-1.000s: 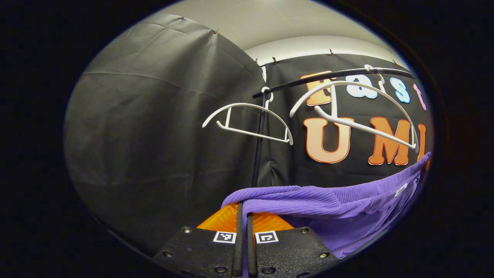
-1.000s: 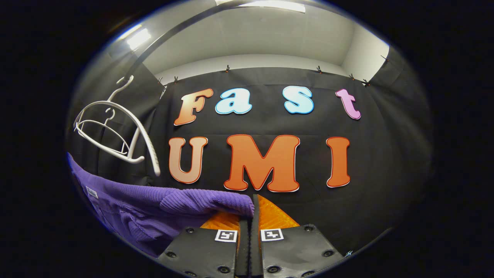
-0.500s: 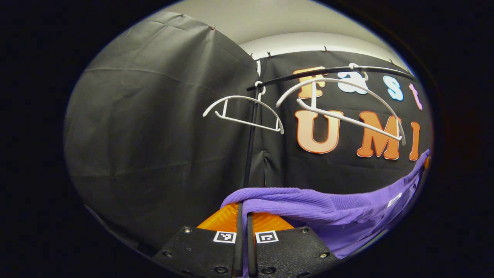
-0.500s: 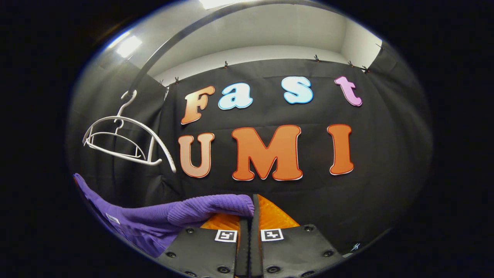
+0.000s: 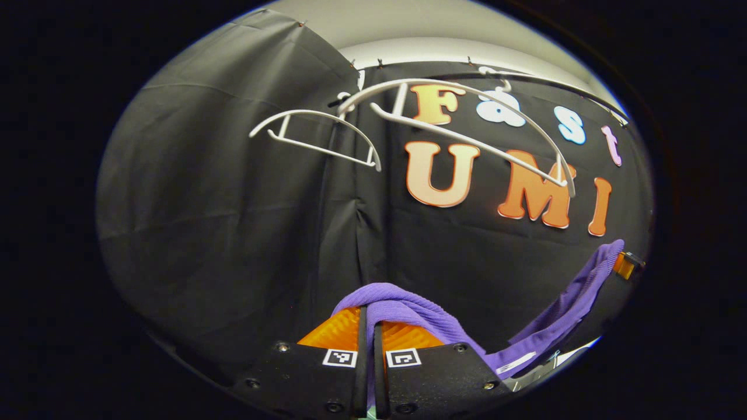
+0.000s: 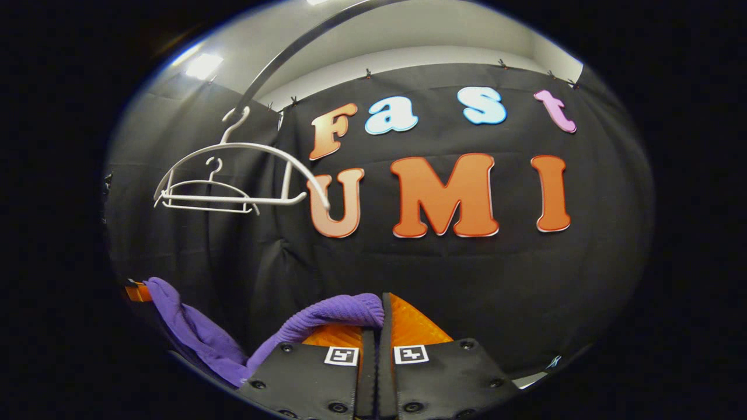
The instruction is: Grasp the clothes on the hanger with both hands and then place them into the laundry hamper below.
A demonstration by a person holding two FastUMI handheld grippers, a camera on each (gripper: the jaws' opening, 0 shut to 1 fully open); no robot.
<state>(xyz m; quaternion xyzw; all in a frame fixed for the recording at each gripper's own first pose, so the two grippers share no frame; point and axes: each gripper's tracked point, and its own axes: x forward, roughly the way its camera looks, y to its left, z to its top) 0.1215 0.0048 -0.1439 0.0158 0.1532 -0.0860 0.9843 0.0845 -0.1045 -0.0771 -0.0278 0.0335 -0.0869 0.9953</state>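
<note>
a: black cloth behind; two white hangers [image 5: 443, 125] are seen bare on the rail [image 6: 303, 44].

b: purple garment [image 5: 560, 309] is pinched at each end, left gripper [image 5: 367, 350] and right gripper [image 6: 378, 350] both clamped on it, cloth sagging between.

a: both ends are best lowered level, grip kept tight. hamper is not seen.

b: ceiling light [image 6: 203, 65] is caught in right gripper view alone.
</note>
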